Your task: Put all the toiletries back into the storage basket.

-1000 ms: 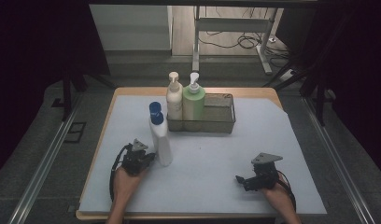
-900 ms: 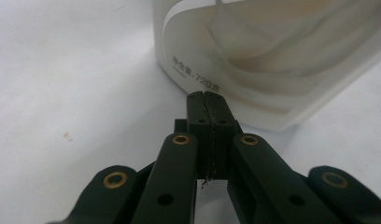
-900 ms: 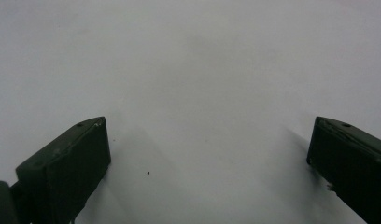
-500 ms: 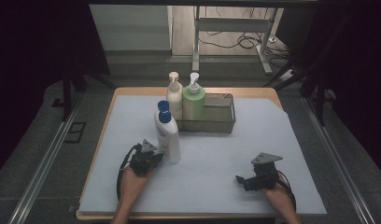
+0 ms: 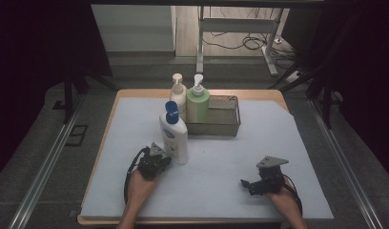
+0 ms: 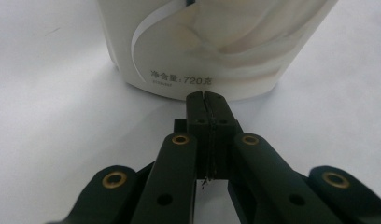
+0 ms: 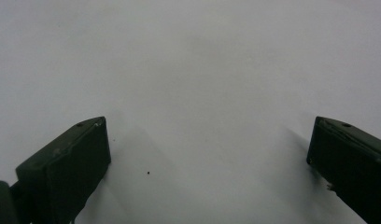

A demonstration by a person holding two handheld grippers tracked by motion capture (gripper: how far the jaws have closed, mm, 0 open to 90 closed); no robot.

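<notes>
White plastic forms the body of the blue-capped bottle (image 5: pixel 174 137), which stands upright on the pale table cover (image 5: pixel 230 167), at about seven o'clock from the wire basket (image 5: pixel 221 117) and just short of it. Against the pictures from a second ago, this bottle has shifted rightward and nearer the basket, and the left gripper (image 5: pixel 157 160) has travelled with it. That gripper's jaws are fully closed, pad against pad, gripping nothing; in the left gripper view the closed tips (image 6: pixel 207 105) meet the bottle's base (image 6: pixel 212 51). Judgement: the bottle is being nudged along, not carried, toward the basket.

Cream pump bottle (image 5: pixel 178 93) and green pump bottle (image 5: pixel 198 101) stand at the basket's nine o'clock end; whether inside it cannot be told.

Right gripper (image 5: pixel 259 181) rests at five o'clock from the basket, unmoved, jaws spread wide over bare cover, gripping nothing.

Legible writing: Chinese characters followed by "720" and one further character on the bottle's lower label. No brand name is readable.
</notes>
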